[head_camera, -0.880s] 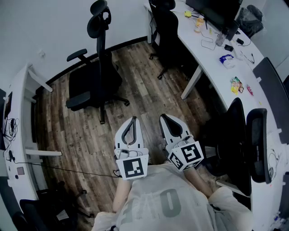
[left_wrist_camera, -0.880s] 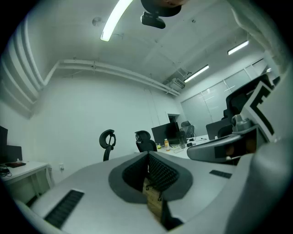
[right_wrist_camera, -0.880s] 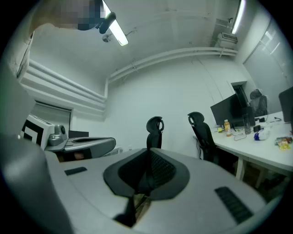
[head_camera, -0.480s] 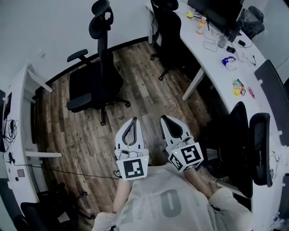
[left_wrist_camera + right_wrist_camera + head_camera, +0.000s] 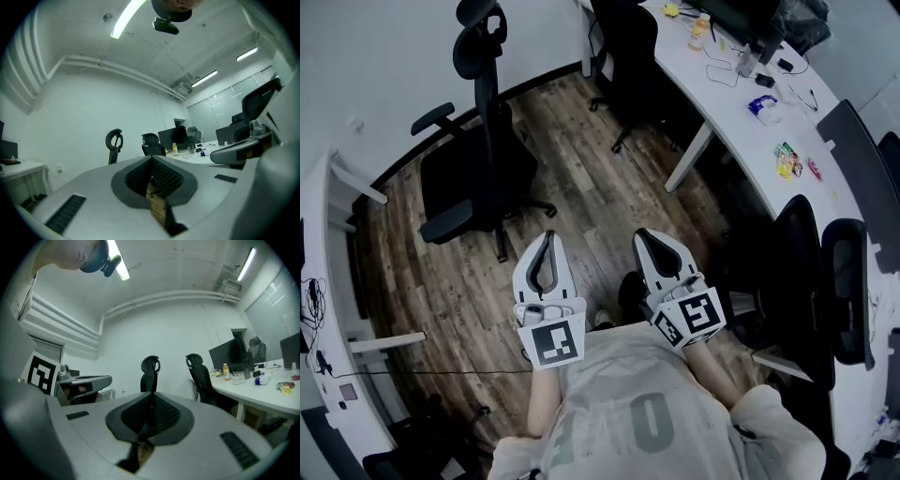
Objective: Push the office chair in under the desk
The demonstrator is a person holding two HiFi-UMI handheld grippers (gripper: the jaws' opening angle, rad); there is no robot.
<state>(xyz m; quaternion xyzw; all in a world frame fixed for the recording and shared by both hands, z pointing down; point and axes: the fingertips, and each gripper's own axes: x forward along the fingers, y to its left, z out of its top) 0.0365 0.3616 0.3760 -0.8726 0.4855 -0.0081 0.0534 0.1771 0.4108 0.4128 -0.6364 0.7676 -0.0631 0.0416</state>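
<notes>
While the person [image 5: 633, 412] holds both tools level out front, the stock reads as follows. Left gripper [image 5: 547, 238]: jaws pressed together, nothing between them. Right gripper [image 5: 644, 238]: likewise closed and empty. Office chair [image 5: 473, 178], black, high-backed with headrest: upright on the wood floor [image 5: 600, 202], well apart from the long white desk [image 5: 724, 108], touched by neither gripper. Second black chair [image 5: 623, 52]: tucked against the desk's far end. Bottle [image 5: 700, 31], snack packets [image 5: 787, 161]: on the desk top.

I wear a grey short-sleeved shirt [image 5: 647, 412]; my left claw [image 5: 547, 236] and right claw [image 5: 643, 236] are white, black-padded, each with a square-marker cube [image 5: 551, 342].
</notes>
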